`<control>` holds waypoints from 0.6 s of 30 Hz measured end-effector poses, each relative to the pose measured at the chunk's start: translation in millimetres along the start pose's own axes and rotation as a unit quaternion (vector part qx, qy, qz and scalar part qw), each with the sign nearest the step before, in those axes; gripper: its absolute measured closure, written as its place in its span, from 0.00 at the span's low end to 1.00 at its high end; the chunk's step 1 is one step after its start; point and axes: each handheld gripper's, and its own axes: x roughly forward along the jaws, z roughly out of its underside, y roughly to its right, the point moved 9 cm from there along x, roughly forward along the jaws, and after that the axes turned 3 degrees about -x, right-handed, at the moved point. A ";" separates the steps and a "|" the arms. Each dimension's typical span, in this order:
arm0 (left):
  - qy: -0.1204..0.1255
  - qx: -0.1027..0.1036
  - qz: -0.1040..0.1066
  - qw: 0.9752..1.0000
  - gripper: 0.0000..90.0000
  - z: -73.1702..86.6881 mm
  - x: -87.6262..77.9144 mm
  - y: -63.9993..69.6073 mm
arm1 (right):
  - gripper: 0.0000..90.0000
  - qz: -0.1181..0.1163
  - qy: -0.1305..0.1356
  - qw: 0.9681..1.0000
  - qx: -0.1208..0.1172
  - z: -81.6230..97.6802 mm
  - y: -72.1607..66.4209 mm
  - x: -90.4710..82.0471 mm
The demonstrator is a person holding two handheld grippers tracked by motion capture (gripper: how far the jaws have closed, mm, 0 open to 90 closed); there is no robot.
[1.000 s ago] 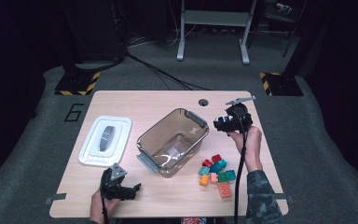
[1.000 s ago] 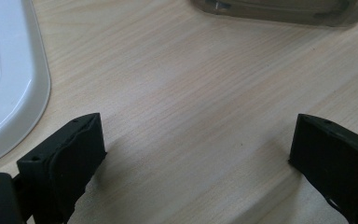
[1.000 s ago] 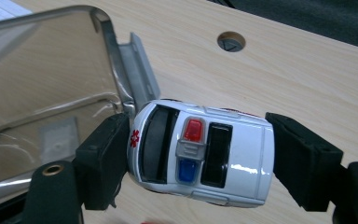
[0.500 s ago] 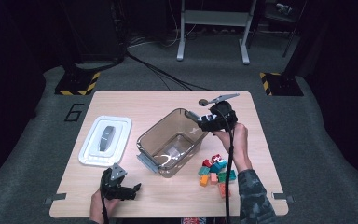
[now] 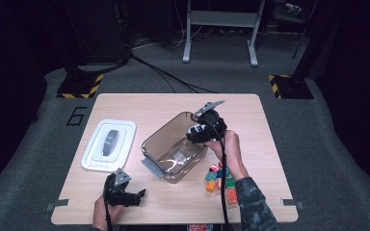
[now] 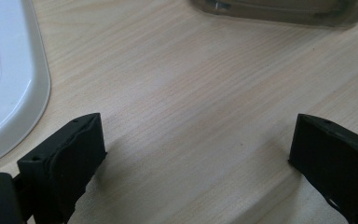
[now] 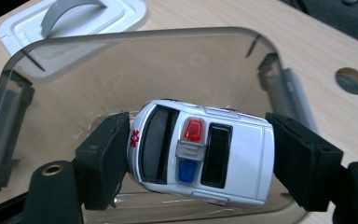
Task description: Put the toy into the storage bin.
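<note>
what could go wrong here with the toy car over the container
The right gripper pinches the toy ambulance end to end and tilted, so it might twist out. Released from above the clear container, it could bounce or clip the rim. The toy blocks sit under the person's forearm and could get swept.

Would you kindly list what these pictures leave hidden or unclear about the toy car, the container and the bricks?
- Toy car: its wheels and underside are hidden in the right gripper view, which sees only the roof; both ends sit behind the right claw.
- Container: its near rim is cut off by the bottom edge of that view.
- Bricks: the high view shows them too small to count, partly behind the person's forearm.
- Left claw: open over bare table.
</note>
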 end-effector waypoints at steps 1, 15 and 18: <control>0.000 0.000 0.000 1.000 0.03 0.0 0.0 -0.1 | 0.27 -0.003 -0.003 1.000 -0.004 0.4 -2.2 2.1; 0.000 0.000 0.000 1.000 0.03 0.0 0.0 -0.1 | 0.27 -0.046 -0.068 0.996 -0.038 15.3 -27.0 23.3; 0.000 0.000 0.000 1.000 0.03 0.0 0.0 -0.1 | 0.27 -0.059 -0.080 0.994 -0.051 18.6 -32.4 24.5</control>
